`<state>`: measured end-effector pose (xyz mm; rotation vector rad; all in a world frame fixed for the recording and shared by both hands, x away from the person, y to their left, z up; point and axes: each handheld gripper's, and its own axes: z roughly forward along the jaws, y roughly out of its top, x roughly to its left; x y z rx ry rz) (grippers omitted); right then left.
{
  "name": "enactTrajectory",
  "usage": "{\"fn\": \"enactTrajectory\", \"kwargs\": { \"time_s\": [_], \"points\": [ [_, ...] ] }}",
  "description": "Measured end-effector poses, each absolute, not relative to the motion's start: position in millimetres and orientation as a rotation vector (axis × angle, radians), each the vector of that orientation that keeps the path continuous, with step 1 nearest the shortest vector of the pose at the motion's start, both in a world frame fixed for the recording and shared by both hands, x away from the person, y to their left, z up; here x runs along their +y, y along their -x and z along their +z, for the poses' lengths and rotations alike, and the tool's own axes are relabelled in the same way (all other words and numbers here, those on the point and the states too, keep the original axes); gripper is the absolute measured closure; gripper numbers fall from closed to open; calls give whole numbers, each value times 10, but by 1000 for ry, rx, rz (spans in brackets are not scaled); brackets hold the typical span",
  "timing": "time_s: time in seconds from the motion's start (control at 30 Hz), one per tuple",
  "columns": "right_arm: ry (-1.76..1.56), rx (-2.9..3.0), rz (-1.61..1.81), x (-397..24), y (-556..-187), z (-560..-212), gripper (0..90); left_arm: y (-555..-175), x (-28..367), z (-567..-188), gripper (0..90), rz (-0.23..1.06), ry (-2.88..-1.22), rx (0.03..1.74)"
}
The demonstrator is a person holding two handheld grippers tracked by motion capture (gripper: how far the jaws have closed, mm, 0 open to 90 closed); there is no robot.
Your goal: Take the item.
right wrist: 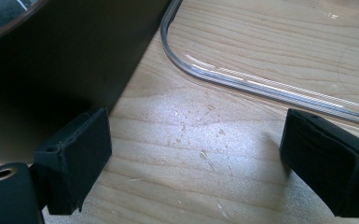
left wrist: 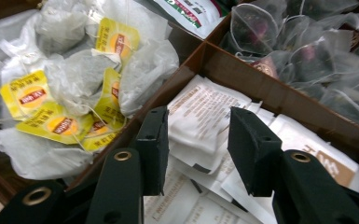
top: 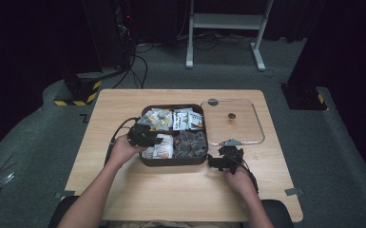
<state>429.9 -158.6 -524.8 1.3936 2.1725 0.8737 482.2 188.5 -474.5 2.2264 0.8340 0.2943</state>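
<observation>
Clearly the left tongs [left wrist: 196, 144] hang half-spread over the white sachets [left wrist: 205, 116] in the box's [top: 171, 161] near-left compartment; better to pinch just one edge. Right tongs [right wrist: 196, 158] rest wide apart on the counter [right wrist: 214, 154].

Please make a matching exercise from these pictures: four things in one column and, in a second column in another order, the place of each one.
Things:
1. tea bags with yellow paper tags
2. flat white paper sachets
3. clear mesh pyramid tea bags
4. clear plastic lid with rounded corners

Places:
A. flat on the wooden table, right of the dark brown divided box
B. box compartment under the left gripper, between its parted jaws
C. box compartment at the top right of the left gripper view
D. box compartment at the left of the left gripper view

Pairs: 1-D, 2-B, 3-C, 4-A
</observation>
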Motion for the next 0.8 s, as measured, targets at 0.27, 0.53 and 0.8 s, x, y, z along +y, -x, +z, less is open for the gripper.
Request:
{"fn": "enactTrajectory", "kwargs": {
  "time_s": [0.27, 0.53, 0.8],
  "points": [
    [-1383, 2177, 875, -1591, -4286, -5249, 88, -4853, 1872, -4730, 643, 304, -2223, 808],
    [-1380, 2181, 878, -1595, -4268, -5249, 89, -4943, 1841, -4706, 782, 213, -2179, 869],
    [-1381, 2182, 877, -1595, -4266, -5248, 89, -4941, 1812, -4711, 886, 191, -2205, 888]
  ]
}}
